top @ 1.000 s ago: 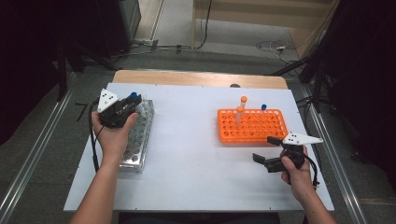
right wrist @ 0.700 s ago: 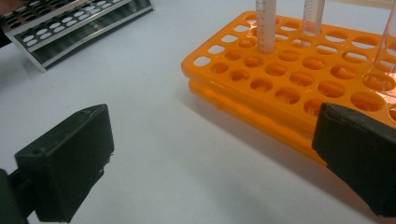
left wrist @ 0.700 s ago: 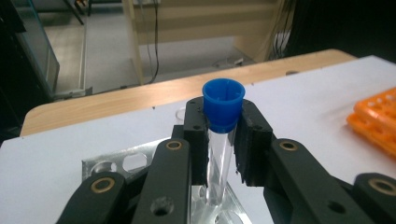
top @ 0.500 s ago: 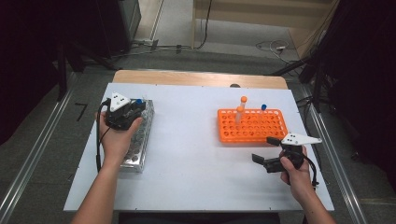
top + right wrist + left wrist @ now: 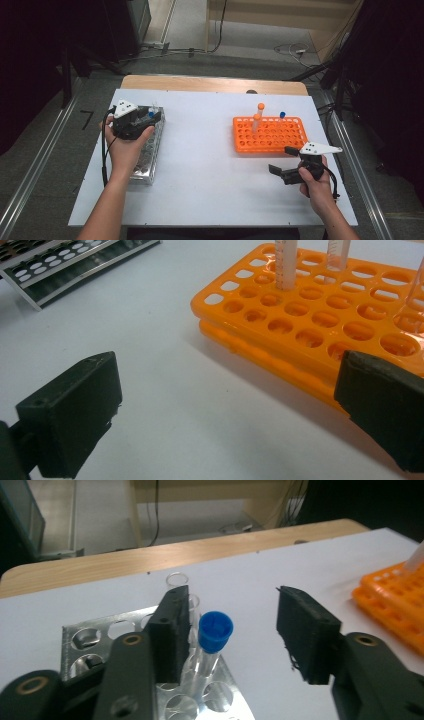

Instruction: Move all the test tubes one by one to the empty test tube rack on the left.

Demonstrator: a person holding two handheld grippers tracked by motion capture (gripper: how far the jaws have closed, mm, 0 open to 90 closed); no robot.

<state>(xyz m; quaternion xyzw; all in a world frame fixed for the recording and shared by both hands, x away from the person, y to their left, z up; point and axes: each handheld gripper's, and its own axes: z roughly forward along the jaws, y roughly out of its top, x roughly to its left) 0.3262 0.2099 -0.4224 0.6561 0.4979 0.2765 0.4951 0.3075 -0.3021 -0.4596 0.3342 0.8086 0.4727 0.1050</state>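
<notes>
Blue-capped tube (image 5: 215, 632) in metal rack (image 5: 100, 635), between just-opened jaws.

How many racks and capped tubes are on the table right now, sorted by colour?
Orange rack: 1
Metal rack: 1
Orange-capped tubes: 2, both in the orange rack
Blue-capped tubes: 2, one in each rack
Total: 6

A clear tube (image 5: 206, 655) with a blue cap is standing between the black jaws of the left gripper (image 5: 235, 630), in a shiny silver rack (image 5: 150, 150). An orange rack (image 5: 325, 320) is lying just beyond the black right gripper (image 5: 230, 410), on a white table (image 5: 200, 165).
</notes>
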